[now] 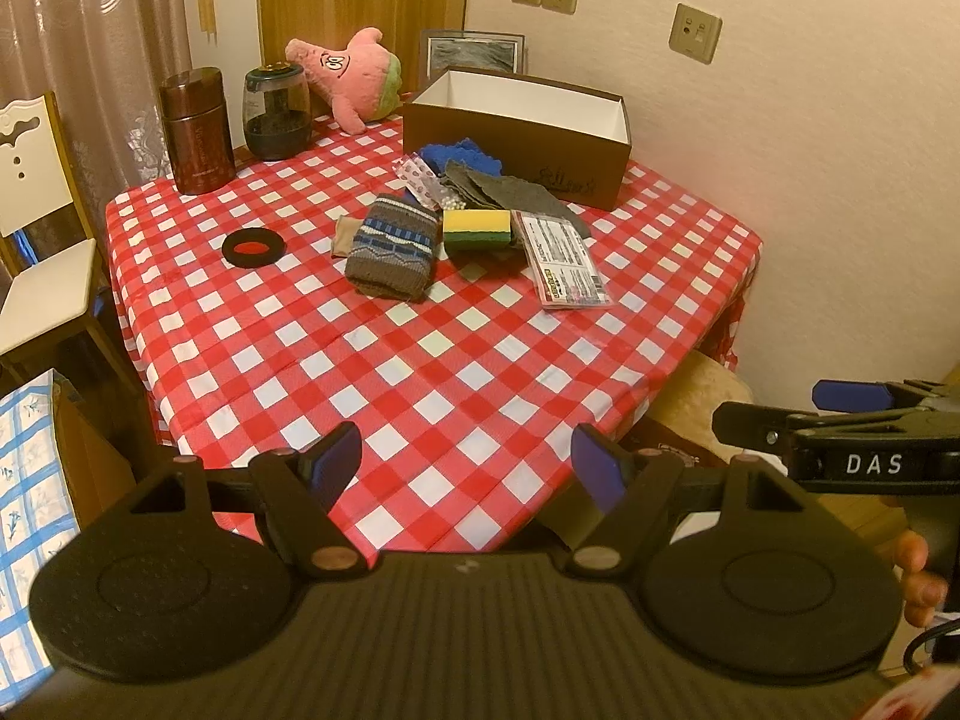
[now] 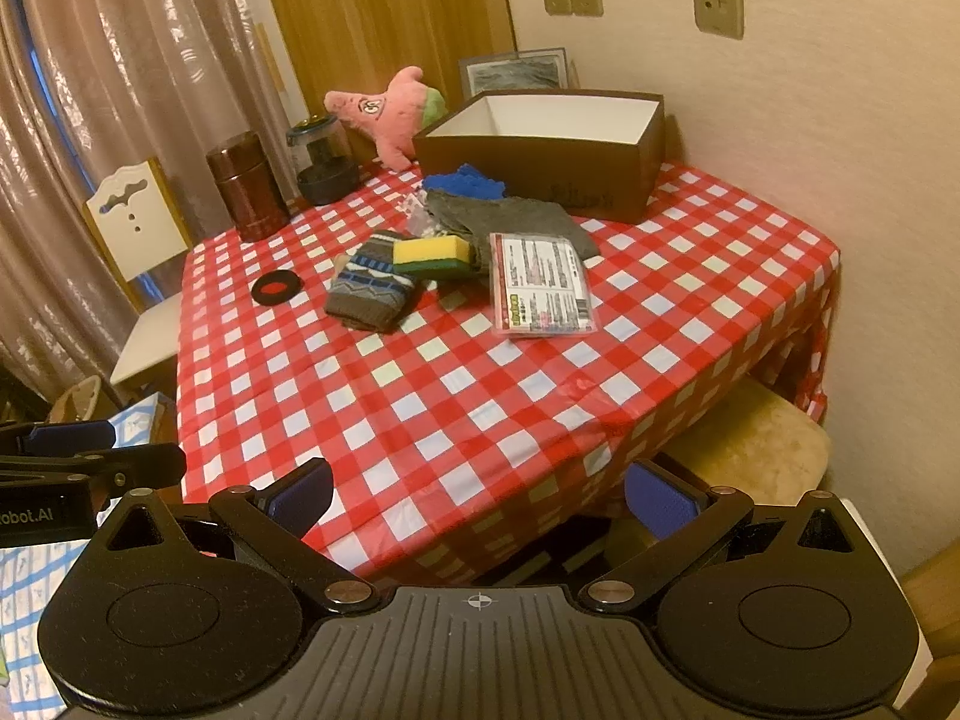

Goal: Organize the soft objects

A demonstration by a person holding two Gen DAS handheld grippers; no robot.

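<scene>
A pile of soft things lies mid-table: a knitted patterned sock [image 1: 390, 246] [image 2: 369, 282], a yellow-green sponge [image 1: 477, 230] [image 2: 432, 256], a grey cloth [image 1: 504, 192] [image 2: 504, 213] and a blue cloth [image 1: 459, 155] [image 2: 465, 180]. Behind them stands an open brown box [image 1: 516, 141] [image 2: 540, 159] with a white, empty inside. A pink starfish plush [image 1: 348, 75] [image 2: 390, 111] leans at the back. My left gripper [image 1: 465, 459] and right gripper [image 2: 477, 495] both hover open at the table's near edge, holding nothing.
A flat printed packet [image 1: 564, 261] [image 2: 540, 285] lies right of the sponge. A brown canister [image 1: 197, 129] [image 2: 246, 192], a glass jar [image 1: 276, 111] [image 2: 324, 162] and a black-red disc [image 1: 253, 247] [image 2: 277, 287] occupy the left side. Chairs [image 1: 36, 252] [image 2: 750, 450] flank the table; a wall is at right.
</scene>
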